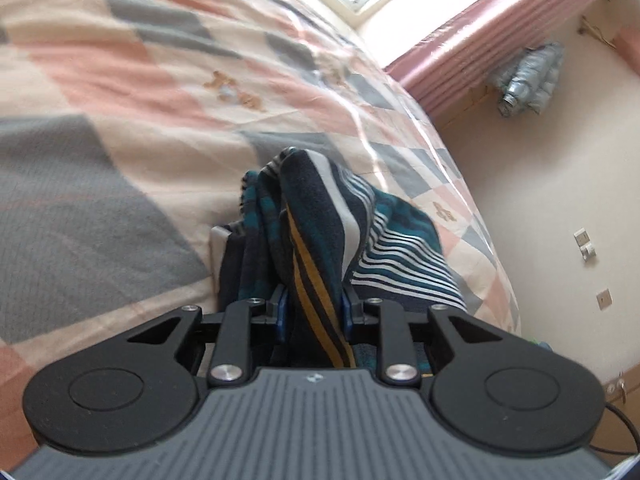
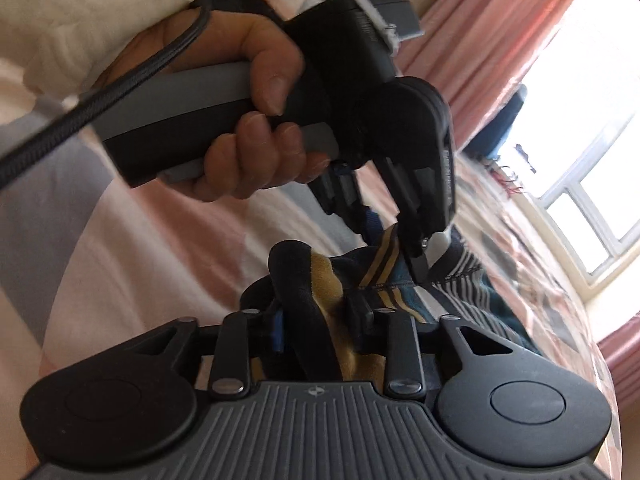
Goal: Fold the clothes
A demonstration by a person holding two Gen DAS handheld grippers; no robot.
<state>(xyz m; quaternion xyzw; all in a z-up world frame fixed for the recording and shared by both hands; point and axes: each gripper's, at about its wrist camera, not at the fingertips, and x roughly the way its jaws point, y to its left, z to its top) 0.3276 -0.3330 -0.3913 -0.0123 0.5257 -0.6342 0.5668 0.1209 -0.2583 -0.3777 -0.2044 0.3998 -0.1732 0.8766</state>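
Note:
A striped garment (image 1: 316, 216) in navy, teal, white and mustard is bunched above the bed. My left gripper (image 1: 314, 308) is shut on a thick fold of it, its blue pads pressing both sides. In the right wrist view the same garment (image 2: 320, 280) is pinched by my right gripper (image 2: 320, 316), also shut on a fold. Just beyond, a hand (image 2: 248, 128) holds the left gripper (image 2: 394, 236), whose fingers clamp the cloth's striped edge. The rest of the garment (image 2: 480, 296) trails onto the bed to the right.
The bed carries a checked pink, cream and grey cover (image 1: 132, 92). Its right edge drops to a pale floor (image 1: 540, 184). Pink curtains (image 1: 492, 24) hang by a window (image 2: 600, 216). A bundle of plastic bottles (image 1: 528, 76) lies on the floor by the wall.

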